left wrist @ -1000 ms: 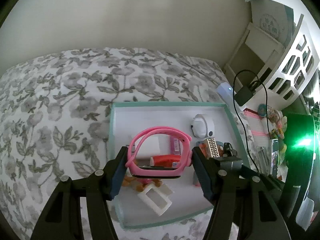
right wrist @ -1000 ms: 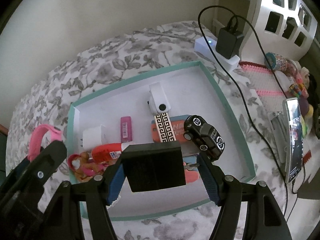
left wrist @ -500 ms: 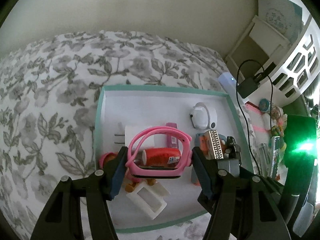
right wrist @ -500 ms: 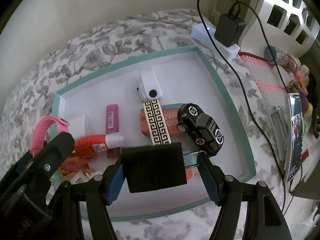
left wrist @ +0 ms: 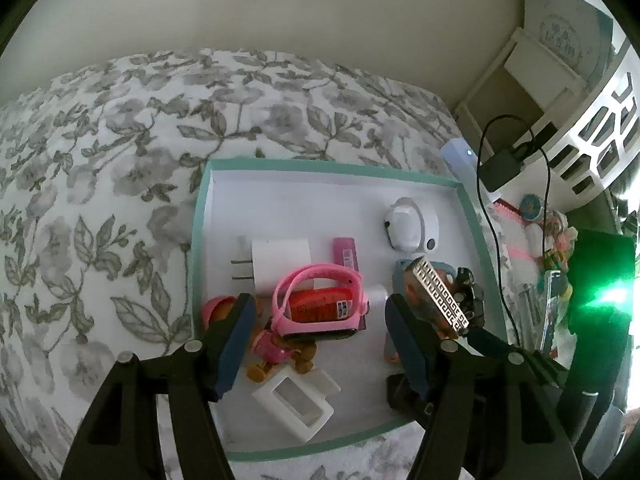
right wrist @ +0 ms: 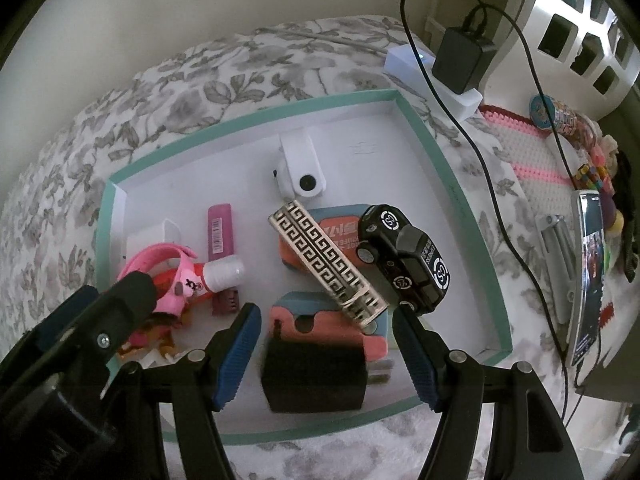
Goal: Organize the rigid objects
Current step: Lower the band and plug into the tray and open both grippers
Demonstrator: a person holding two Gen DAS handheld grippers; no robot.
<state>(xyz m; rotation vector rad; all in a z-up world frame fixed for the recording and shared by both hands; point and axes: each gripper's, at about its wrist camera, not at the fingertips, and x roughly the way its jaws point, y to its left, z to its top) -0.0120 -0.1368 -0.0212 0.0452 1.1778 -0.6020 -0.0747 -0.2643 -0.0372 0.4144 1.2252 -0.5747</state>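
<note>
Both grippers hover over the teal-rimmed tray [right wrist: 448, 184] on the floral bedspread [left wrist: 100, 140]. Left gripper [left wrist: 320, 344] spread wide, nothing pinched — pink watch band [left wrist: 316, 304] lies in the tray, draped over an orange tube [right wrist: 192, 276]. Right gripper [right wrist: 326, 350] also spread; black charger block [right wrist: 316, 376] sits between its fingers, apart from both. Tray's far half bare — near half crowded. A toy figure [left wrist: 280, 350] partly hidden beneath the band.

The pink watch [left wrist: 320, 304] hides most of the red tube [left wrist: 320, 306]; label text unreadable.
</note>
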